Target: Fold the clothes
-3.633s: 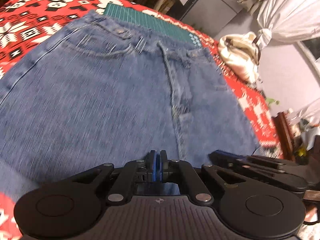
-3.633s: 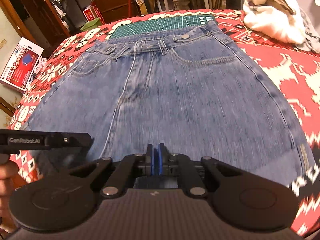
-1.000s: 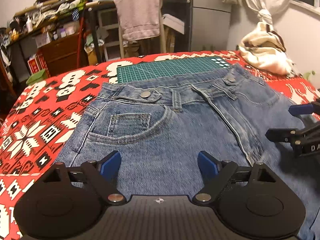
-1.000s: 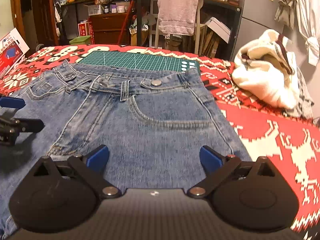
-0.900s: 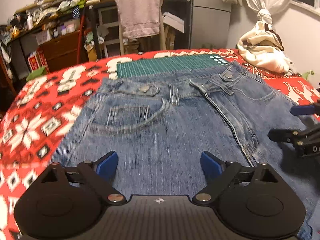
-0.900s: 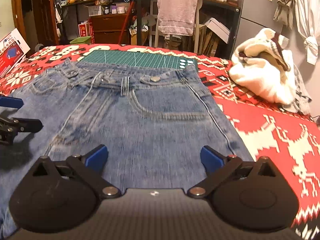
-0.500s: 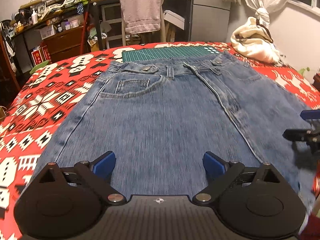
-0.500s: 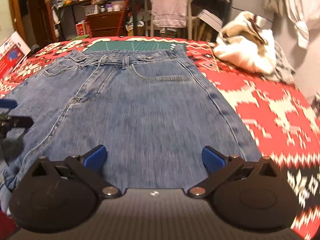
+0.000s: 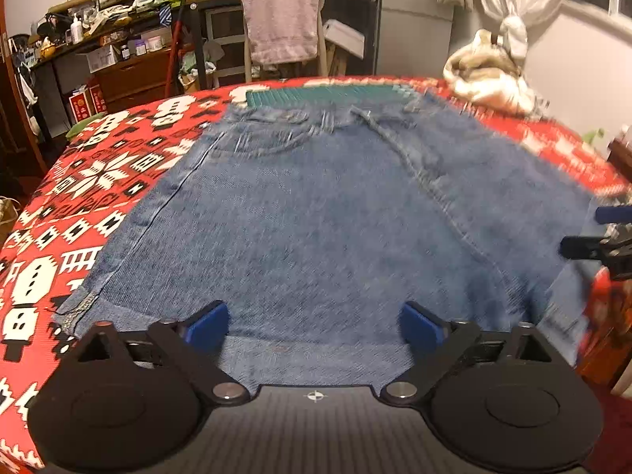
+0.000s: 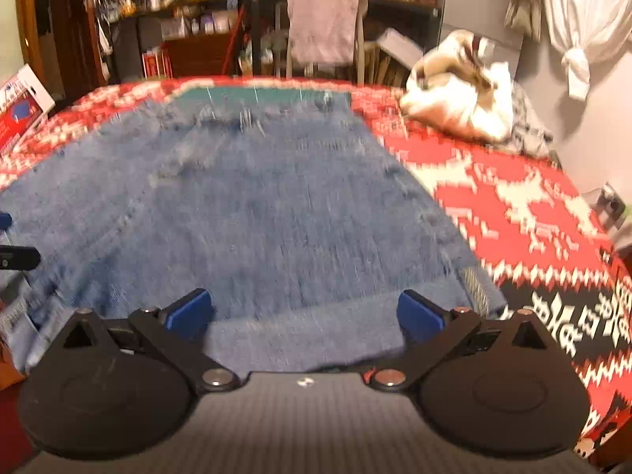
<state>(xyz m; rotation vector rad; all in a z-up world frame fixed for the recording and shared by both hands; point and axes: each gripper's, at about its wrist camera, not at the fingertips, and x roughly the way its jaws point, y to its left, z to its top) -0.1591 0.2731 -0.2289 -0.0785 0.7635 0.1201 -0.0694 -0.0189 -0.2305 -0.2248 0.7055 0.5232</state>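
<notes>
A pair of blue jeans [image 9: 316, 205] lies folded on the red patterned cloth [image 9: 87, 181], waistband at the far side, fold edge nearest me. My left gripper [image 9: 314, 324] hovers open over the near fold edge with nothing between its blue pads. In the right wrist view the same jeans [image 10: 252, 213] look blurred, and my right gripper [image 10: 304, 314] is open over their near right part, holding nothing. The right gripper's tip [image 9: 600, 245] shows at the right edge of the left wrist view; the left gripper's tip [image 10: 15, 256] shows at the left edge of the right wrist view.
A green cutting mat [image 9: 324, 94] lies under the waistband at the far side. A cream bundle of fabric [image 10: 458, 106] sits at the far right on the cloth. Behind stand a chair with a pink towel [image 9: 282, 23] and cluttered shelves [image 9: 118, 39].
Both grippers, shut low over the jeans 3.6 s ago, have opened and drawn back toward the near edge, so more of the jeans shows. The jeans stay flat.
</notes>
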